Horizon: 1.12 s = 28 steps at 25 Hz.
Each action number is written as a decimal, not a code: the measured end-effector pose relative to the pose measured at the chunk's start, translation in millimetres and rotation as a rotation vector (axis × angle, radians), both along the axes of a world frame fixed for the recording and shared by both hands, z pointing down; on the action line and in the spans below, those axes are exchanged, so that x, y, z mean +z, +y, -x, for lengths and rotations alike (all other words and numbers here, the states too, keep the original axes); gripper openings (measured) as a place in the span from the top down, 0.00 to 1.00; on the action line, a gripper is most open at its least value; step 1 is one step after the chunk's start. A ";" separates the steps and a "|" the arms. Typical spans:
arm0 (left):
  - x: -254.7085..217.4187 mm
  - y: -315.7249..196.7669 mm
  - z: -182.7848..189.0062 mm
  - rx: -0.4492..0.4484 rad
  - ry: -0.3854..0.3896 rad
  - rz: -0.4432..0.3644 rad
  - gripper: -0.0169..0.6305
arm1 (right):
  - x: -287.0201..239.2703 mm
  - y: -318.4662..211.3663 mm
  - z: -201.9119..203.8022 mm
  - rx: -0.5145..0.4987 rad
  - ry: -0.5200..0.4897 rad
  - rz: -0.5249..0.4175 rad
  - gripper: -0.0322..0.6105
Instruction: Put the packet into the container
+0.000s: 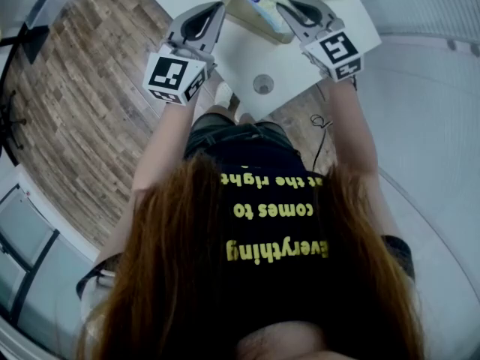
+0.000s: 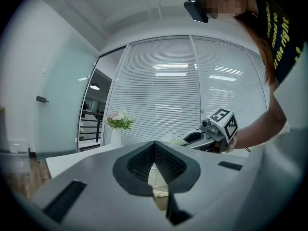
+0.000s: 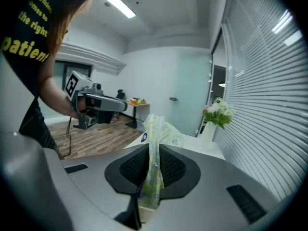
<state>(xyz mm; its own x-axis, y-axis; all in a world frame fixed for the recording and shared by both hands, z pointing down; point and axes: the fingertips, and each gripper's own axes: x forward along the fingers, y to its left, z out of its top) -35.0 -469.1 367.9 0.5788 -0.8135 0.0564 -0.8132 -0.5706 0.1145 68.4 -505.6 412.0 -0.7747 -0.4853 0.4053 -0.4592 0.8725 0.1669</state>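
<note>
While R tool point(image 3: 154, 147) tilts down, pinching packet point(image 3: 152, 177), L tool point(image 2: 154, 146) held level, jaws pressed together.

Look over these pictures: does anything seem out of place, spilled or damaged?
Nothing looks spilled or broken. The one oddity is the packet: it stands on edge, creased, pinched between the jaws of the right gripper.

Lighting: my head view dim; ceiling strip light point(image 3: 115, 3) glares; fisheye warp and dark corners in my gripper views.
</note>
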 end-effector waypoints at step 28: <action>3.5 20.6 25.6 -0.123 -0.029 0.022 0.98 | 158.0 -24.1 26.3 -0.204 0.377 0.294 0.85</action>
<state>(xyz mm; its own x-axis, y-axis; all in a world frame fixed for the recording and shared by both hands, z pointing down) -60.6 -448.5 371.4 0.4729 -0.8765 0.0904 -0.8799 -0.4643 0.1014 42.1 -529.7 570.0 -0.6152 -0.1638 0.7712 -0.2305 0.9728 0.0227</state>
